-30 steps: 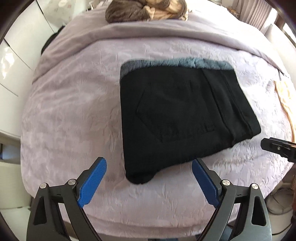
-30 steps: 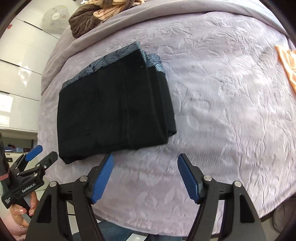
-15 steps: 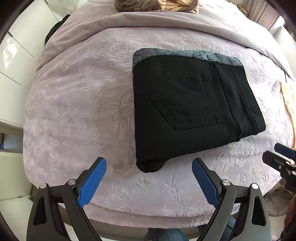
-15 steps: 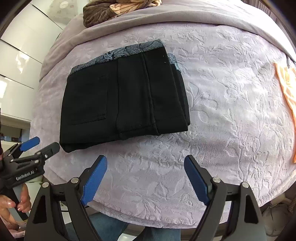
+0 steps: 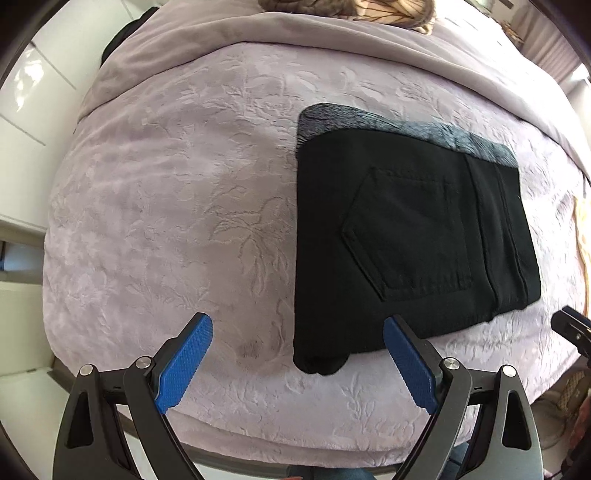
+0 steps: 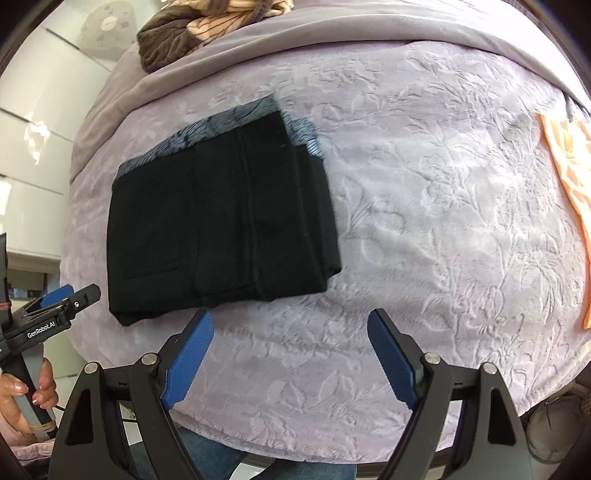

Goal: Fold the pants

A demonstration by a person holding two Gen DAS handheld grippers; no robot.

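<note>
The black pants [image 5: 406, 240] lie folded into a flat rectangle on the lilac bedspread [image 5: 184, 221], back pocket up, with a grey patterned lining showing along the far edge. They also show in the right wrist view [image 6: 218, 225]. My left gripper [image 5: 297, 363] is open and empty, held just short of the pants' near left corner. My right gripper [image 6: 291, 356] is open and empty, held over the bedspread [image 6: 443, 221] near the pants' near right edge. The left gripper also shows at the left edge of the right wrist view [image 6: 70, 295].
A brown and striped bundle of cloth [image 6: 192, 33] lies at the far end of the bed. An orange cloth [image 6: 569, 177] lies at the right edge. White cabinets [image 6: 33, 147] stand to the left. The bed's front edge is just below both grippers.
Both grippers have drawn back and shifted left; the pants now sit further right in the left wrist view. The pants lie unmoved. Both grippers stay open.
</note>
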